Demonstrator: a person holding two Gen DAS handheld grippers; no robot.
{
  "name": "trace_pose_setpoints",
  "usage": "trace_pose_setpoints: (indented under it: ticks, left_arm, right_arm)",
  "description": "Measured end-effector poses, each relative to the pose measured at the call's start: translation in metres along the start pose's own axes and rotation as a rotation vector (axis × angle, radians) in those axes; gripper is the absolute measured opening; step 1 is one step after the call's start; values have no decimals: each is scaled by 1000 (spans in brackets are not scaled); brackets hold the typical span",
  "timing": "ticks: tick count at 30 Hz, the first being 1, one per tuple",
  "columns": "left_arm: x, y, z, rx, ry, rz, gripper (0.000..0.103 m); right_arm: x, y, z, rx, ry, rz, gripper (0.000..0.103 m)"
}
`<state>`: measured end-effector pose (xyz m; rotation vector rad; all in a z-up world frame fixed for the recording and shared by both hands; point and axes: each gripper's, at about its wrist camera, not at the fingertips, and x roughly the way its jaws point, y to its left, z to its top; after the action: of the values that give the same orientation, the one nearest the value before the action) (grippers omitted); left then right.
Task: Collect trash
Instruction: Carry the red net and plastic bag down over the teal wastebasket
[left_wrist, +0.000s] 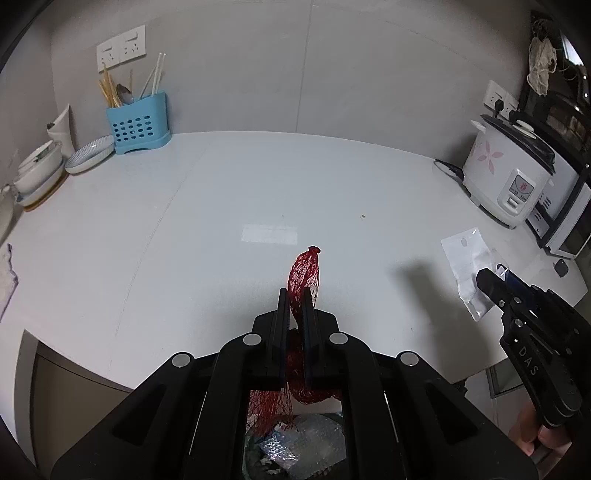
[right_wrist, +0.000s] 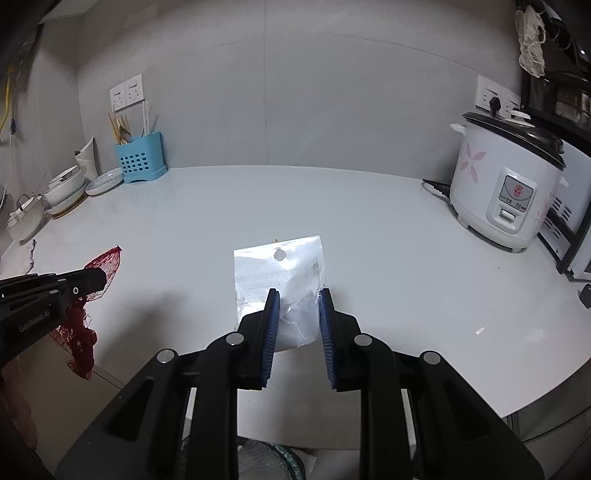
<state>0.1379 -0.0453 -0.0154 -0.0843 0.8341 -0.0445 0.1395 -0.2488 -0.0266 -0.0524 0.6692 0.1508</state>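
Observation:
My left gripper (left_wrist: 294, 295) is shut on a red mesh net bag (left_wrist: 306, 271); its knotted end sticks up past the fingertips and the rest hangs below, over a bin with bubble wrap (left_wrist: 299, 448). The net bag also shows in the right wrist view (right_wrist: 105, 266), held above the counter's front left edge. My right gripper (right_wrist: 298, 295) is open, its blue pads on either side of a clear zip pouch (right_wrist: 280, 271) lying on the white counter (right_wrist: 332, 206). In the left wrist view the right gripper (left_wrist: 493, 280) is at the pouch (left_wrist: 463, 254).
A white rice cooker (right_wrist: 506, 184) and a black-and-white oven (left_wrist: 561, 206) stand at the right. A blue utensil holder (right_wrist: 140, 158), plates and bowls (right_wrist: 66, 184) sit at the back left. A small crumb (right_wrist: 480, 331) lies right of the pouch. A bin (right_wrist: 266, 461) is below the front edge.

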Motion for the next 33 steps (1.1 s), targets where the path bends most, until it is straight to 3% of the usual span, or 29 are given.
trace_pose_setpoints:
  ticks: [13,22,30,33]
  left_arm:
    - [-54,-6,-49,41,-80,-20,5]
    - [-82,-9,-94,51,-122,-50,5]
    - [-64,-9,-151,31,-108,-92,5]
    - [-50,-12,-176,48,-102,-74,5]
  right_arm:
    - [-62,10,-37,20,-68,-11,21]
    - [-103,22,-82,9,-142,-13,21]
    - [-113,32,-144,-2,-162,-10,21]
    - [-110,36,-170,-13,-151,-2,21]
